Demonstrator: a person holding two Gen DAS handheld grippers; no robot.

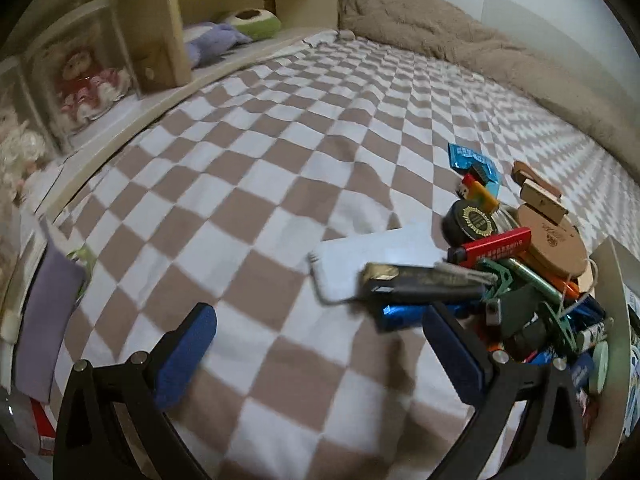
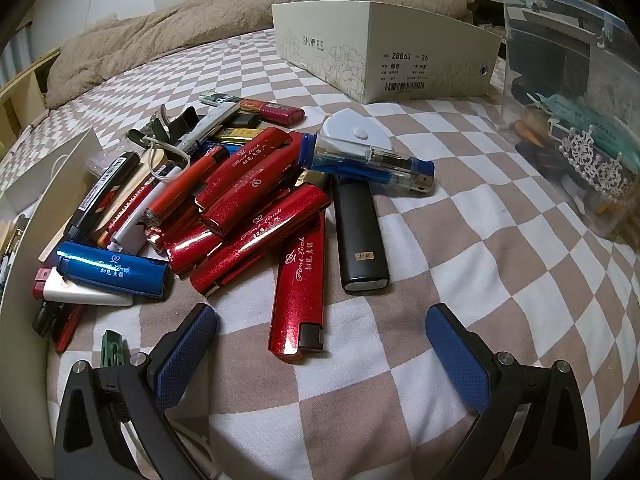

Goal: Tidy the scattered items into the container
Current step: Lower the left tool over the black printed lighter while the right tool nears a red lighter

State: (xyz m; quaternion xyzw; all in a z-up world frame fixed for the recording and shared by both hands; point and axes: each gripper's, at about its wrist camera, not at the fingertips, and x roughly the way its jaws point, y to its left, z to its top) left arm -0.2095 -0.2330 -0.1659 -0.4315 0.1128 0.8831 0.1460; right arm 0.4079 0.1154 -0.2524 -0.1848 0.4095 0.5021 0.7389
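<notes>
A heap of glossy red, blue and black lighters [image 2: 256,216] lay on the brown-and-white checked bedsheet [image 2: 460,280], one long red lighter [image 2: 298,292] nearest the right gripper [image 2: 320,336], whose blue-padded jaws stood wide apart, empty. Beyond sat a cream cardboard shoe box [image 2: 384,52] and a clear plastic container [image 2: 572,100]. The left gripper [image 1: 318,340] also gaped, holding nothing, beside the pile's edge.
</notes>
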